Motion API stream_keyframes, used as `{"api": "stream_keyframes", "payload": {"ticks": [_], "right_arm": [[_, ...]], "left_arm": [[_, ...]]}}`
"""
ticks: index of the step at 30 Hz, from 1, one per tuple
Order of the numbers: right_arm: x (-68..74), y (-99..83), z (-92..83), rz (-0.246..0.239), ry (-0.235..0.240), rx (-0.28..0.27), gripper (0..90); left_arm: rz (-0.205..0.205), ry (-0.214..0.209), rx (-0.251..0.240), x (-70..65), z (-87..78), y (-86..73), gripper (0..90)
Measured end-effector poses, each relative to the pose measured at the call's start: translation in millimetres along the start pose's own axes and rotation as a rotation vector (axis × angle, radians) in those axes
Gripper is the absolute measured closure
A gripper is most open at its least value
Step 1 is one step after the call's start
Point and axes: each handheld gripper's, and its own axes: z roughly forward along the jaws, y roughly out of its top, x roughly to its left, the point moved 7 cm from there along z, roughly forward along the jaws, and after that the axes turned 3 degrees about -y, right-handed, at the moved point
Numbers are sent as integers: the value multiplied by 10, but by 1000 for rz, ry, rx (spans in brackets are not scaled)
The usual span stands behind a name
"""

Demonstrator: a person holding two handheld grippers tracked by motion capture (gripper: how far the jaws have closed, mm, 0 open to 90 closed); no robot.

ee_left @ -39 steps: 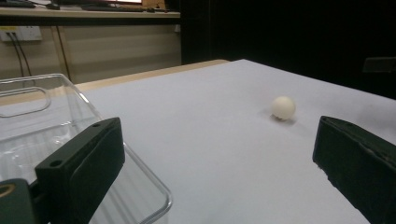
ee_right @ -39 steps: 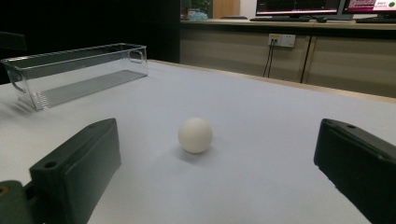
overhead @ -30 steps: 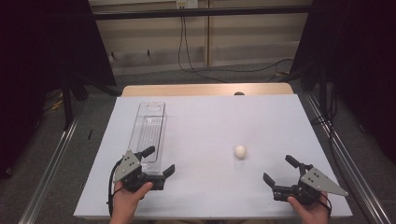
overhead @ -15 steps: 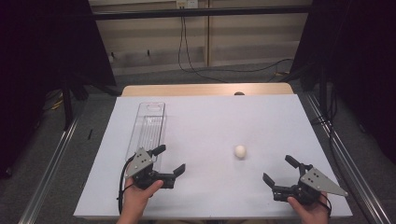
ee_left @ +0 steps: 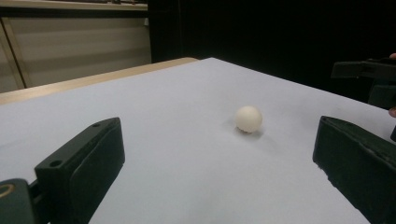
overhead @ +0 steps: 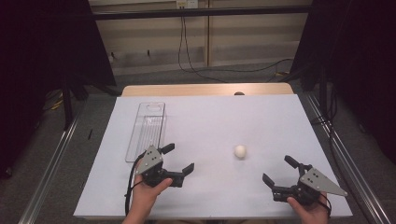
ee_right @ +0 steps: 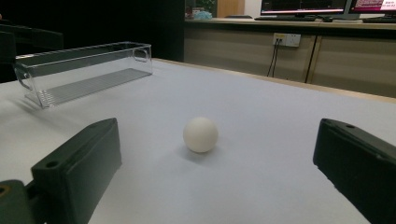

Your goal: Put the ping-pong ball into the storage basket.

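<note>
Ball: I see a small white ball (overhead: 240, 151) lying alone on the white tabletop (overhead: 210, 121), right of centre and towards my near edge, touched by nothing.

Ball to left claw: the left claw (overhead: 179, 158) sits to the ball's left, near it but clearly apart. In the left gripper view the ball (ee_left: 248, 119) lies ahead of the jaws, right of the midline and beyond their tips.

Left claw state: I read it as spread wide with nothing between the jaws; it is angled towards the ball, held low over the tabletop.

Ball to right claw: the right claw (overhead: 279, 170) is to the ball's right and nearer to me, also apart from it. In the right gripper view the ball (ee_right: 200, 134) lies ahead of the tips, about midway between the two jaws.

Right claw state: spread wide as well, holding nothing, pointing inwards at the ball.

Tray: a clear plastic tray (overhead: 145, 130) lies lengthwise on the left part of the tabletop, just beyond the left claw and well apart from the ball. In the right gripper view I see its ribbed floor and a handle cut-out (ee_right: 140, 54) in the end wall.
</note>
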Motion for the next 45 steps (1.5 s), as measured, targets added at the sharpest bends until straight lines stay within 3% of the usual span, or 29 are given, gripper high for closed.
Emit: {"api": "stream_keyframes", "payload": {"ticks": [6,7,12,18,19,24,29,45], "right_arm": [[0,0,0,1,0,-1,7],[1,-1,1,0,1,0,7],[8,2,7,-2,5,-4,7],[10,0,3,-6,12,-2,7],[9,3,5,-3,9,-4,7],[13,4,7,-3,7,-5,7],[12,3,6,-1,5,-5,7],[18,0,15,-6,9,-4,8]], "left_arm": [[9,-10,15,-8,77,-7,23],[-6,-4,11,-13,96,-6,22],[12,-8,40,-15,149,-36,23],[-6,-8,31,-44,212,-27,22],[11,-18,41,-42,213,-30,22],[15,-19,53,-56,275,-36,22],[-14,-20,54,-78,349,-55,21],[-31,-38,83,-160,550,-65,21]]}}
